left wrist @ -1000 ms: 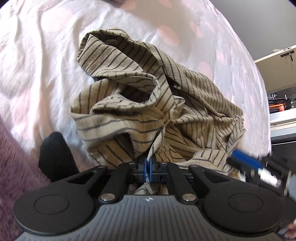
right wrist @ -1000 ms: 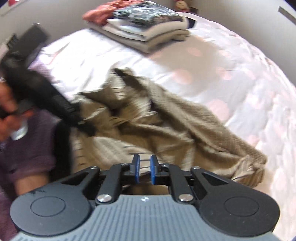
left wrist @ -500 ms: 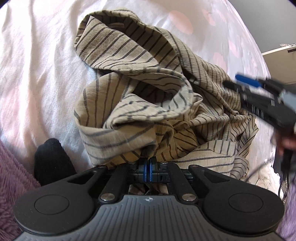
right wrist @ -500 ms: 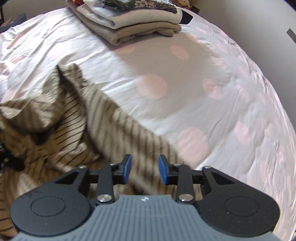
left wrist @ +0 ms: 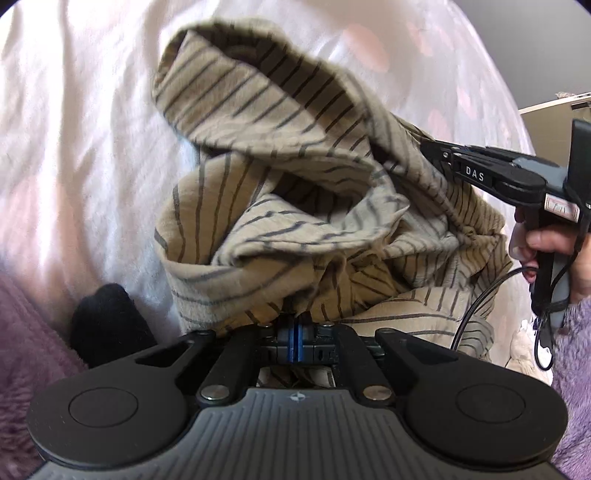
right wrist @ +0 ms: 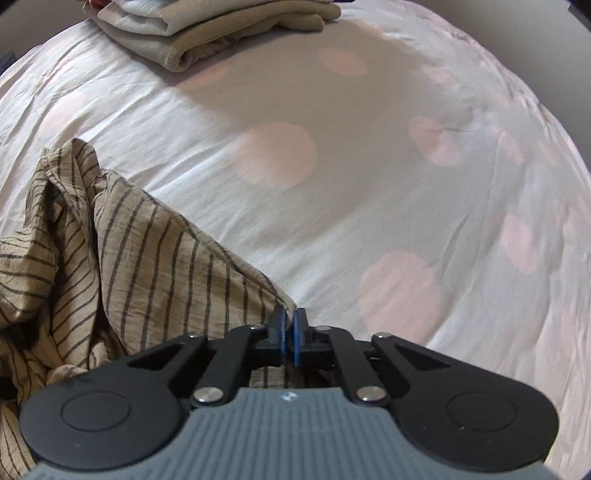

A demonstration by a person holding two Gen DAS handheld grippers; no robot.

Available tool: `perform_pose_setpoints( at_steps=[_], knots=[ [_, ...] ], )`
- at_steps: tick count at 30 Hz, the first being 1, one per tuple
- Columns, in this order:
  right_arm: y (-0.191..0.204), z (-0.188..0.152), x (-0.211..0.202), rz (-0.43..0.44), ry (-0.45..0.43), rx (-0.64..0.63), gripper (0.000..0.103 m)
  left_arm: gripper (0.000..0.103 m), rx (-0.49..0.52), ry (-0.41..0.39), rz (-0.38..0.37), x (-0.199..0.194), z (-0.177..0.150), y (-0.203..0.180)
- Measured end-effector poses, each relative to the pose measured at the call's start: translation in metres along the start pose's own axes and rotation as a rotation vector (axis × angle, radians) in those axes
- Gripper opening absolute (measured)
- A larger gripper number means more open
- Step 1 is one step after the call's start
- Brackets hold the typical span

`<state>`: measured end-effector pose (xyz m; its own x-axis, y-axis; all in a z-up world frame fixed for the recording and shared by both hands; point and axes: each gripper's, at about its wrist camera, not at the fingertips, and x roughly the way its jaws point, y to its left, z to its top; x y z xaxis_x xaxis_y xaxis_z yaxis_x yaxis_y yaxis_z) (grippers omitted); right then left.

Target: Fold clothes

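Note:
A crumpled beige garment with dark stripes point(left wrist: 295, 192) lies in a heap on the white bed cover point(left wrist: 74, 147). My left gripper point(left wrist: 295, 328) is shut on a fold at the heap's near edge. The right gripper point(left wrist: 428, 147) reaches in from the right, held by a hand point(left wrist: 554, 240). In the right wrist view the garment point(right wrist: 147, 251) fills the lower left, and the right gripper point(right wrist: 290, 317) has its jaws closing, the blue pads pinching the cloth's right-hand edge.
A stack of folded clothes point(right wrist: 221, 26) sits at the far side of the pink-dotted bed cover point(right wrist: 332, 221). A black cloth item point(left wrist: 107, 321) lies by purple fleece point(left wrist: 22, 332) at lower left. A pale cabinet point(left wrist: 546, 114) stands beyond the bed.
The right gripper swung across to the garment's right edge, opened, then closed on it. The left gripper stayed shut on its fold, and the heap has been pulled a little.

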<state>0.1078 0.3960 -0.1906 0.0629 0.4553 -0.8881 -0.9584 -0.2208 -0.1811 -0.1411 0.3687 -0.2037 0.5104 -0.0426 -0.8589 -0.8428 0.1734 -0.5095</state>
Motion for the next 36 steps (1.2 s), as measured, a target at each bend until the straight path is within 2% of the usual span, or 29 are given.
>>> perform_pose_setpoints(
  at_steps=[3, 12, 19, 25, 32, 36],
  knots=[
    [-0.003, -0.001, -0.027, -0.074, -0.055, 0.026, 0.002, 0.000, 0.019, -0.064, -0.004, -0.020, 0.000, -0.001],
    [-0.037, -0.024, -0.124, -0.406, -0.169, 0.126, 0.002, 0.000, 0.045, -0.265, 0.005, -0.091, 0.012, 0.006],
    [-0.069, -0.063, -0.207, -0.621, -0.227, 0.240, 0.002, 0.000, 0.205, -0.450, 0.111, -0.155, 0.026, -0.007],
    [-0.085, -0.087, -0.289, -0.788, -0.319, 0.312, 0.002, 0.000, 0.325, -0.634, 0.158, -0.220, 0.038, -0.029],
    [-0.094, -0.110, -0.394, -0.950, -0.459, 0.392, 0.002, 0.000, 0.409, -0.824, 0.143, -0.301, 0.051, -0.072],
    [-0.090, -0.122, -0.445, -0.971, -0.551, 0.435, 0.002, 0.000, 0.419, -0.961, 0.130, -0.353, 0.055, -0.095]
  ],
)
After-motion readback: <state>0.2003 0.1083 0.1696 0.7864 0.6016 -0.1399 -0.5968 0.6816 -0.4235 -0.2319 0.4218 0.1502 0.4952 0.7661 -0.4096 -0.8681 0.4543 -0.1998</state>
